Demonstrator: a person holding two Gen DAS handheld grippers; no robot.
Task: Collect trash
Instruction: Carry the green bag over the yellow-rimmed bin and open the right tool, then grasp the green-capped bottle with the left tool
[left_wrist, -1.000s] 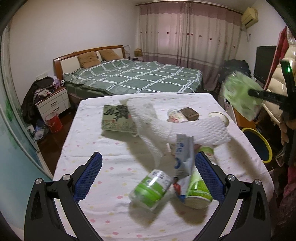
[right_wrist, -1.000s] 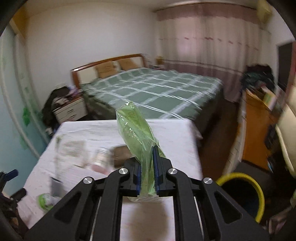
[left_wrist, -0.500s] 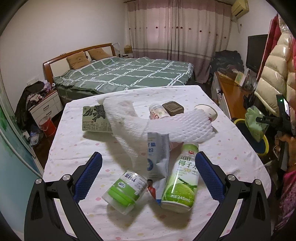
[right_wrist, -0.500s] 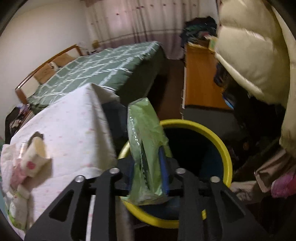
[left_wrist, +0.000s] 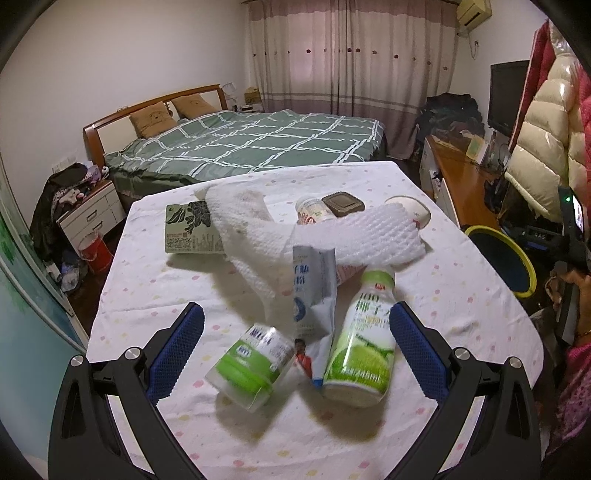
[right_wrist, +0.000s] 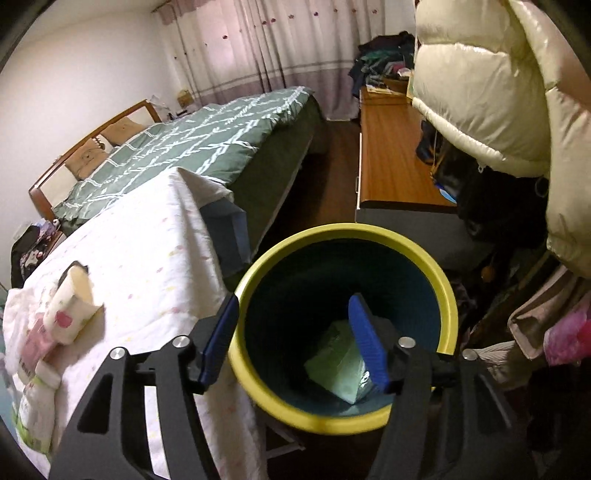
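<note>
My right gripper (right_wrist: 295, 336) is open and empty over the yellow-rimmed bin (right_wrist: 258, 266). The green plastic bag (right_wrist: 340, 365) lies at the bin's bottom. My left gripper (left_wrist: 295, 343) is open above the table (left_wrist: 461, 295). Between its fingers lie a green-lidded jar (left_wrist: 251, 365), a crumpled blue-white milk carton (left_wrist: 314, 295) and a green coconut drink bottle (left_wrist: 365, 339). Behind them lie white foam netting (left_wrist: 362, 236), a green packet (left_wrist: 188, 229), a small bottle (left_wrist: 314, 212), a brown lid (left_wrist: 343, 203) and a paper cup (left_wrist: 410, 210). The bin (left_wrist: 502, 254) stands right of the table.
A green bed (left_wrist: 251, 144) lies behind the table. A wooden desk (right_wrist: 391, 155) and hanging puffer coats (right_wrist: 491, 92) stand beside the bin. The paper cup (right_wrist: 70, 306) lies near the table's right edge. A nightstand (left_wrist: 88, 210) and red bucket (left_wrist: 94, 251) stand far left.
My right gripper swung from over the table to above the bin, opened and dropped the green bag into it. My left gripper moved a little closer over the bottles.
</note>
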